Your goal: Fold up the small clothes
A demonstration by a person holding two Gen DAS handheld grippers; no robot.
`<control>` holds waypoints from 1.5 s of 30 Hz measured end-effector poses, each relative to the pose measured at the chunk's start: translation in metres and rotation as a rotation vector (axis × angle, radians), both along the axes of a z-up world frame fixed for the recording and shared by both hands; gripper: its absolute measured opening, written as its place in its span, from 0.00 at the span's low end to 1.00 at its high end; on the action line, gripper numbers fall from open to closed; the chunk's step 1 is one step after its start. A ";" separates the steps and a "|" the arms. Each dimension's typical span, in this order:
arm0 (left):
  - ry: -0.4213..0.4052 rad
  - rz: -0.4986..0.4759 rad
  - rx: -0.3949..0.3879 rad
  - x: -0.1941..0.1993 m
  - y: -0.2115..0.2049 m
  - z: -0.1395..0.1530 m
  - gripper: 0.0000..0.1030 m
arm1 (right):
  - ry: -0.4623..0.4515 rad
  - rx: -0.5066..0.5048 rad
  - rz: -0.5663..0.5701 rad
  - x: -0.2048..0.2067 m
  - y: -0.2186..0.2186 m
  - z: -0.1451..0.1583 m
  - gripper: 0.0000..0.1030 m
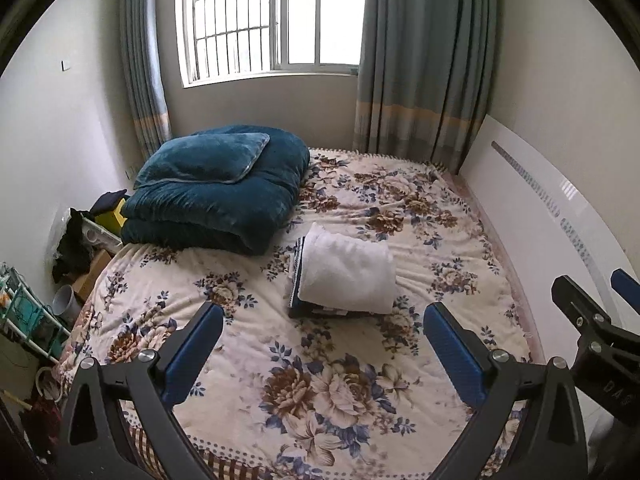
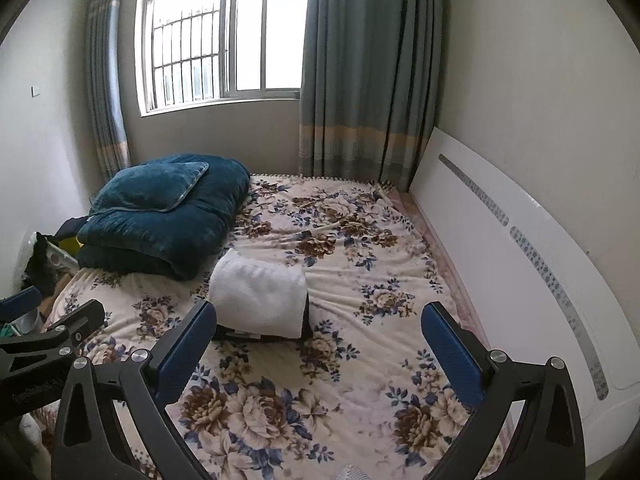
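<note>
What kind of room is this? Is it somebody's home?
Most likely a bedroom in a lived-in home. A bed with a floral cover fills the room, a folded teal quilt sits at its far corner, and curtains frame a barred window. Folded white clothing lies mid-bed.

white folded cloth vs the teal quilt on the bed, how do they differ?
Colour: the white folded cloth is plain white; the teal quilt is dark blue-green.
Bulk: the cloth is a small, low bundle; the quilt is a far larger, thicker pile.
Stacking: the cloth lies on a dark folded item; the quilt carries a matching pillow.
Shared: both are folded, resting on the floral bedspread, untouched by either pair of tongs.
</note>
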State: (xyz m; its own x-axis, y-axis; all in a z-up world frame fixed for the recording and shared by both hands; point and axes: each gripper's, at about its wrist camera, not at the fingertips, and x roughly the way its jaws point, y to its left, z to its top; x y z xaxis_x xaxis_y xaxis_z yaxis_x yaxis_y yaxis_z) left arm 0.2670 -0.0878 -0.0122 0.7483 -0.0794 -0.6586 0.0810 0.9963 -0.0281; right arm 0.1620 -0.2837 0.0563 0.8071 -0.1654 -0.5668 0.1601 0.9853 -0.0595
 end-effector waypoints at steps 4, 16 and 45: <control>-0.014 0.004 -0.007 -0.007 0.001 0.007 1.00 | -0.011 0.007 0.005 -0.012 0.001 0.009 1.00; -0.033 0.019 0.010 -0.021 -0.001 0.011 1.00 | -0.015 0.010 0.020 -0.018 0.002 0.017 1.00; -0.048 0.048 0.010 -0.020 0.006 0.020 1.00 | -0.012 0.025 0.072 0.001 0.001 0.031 1.00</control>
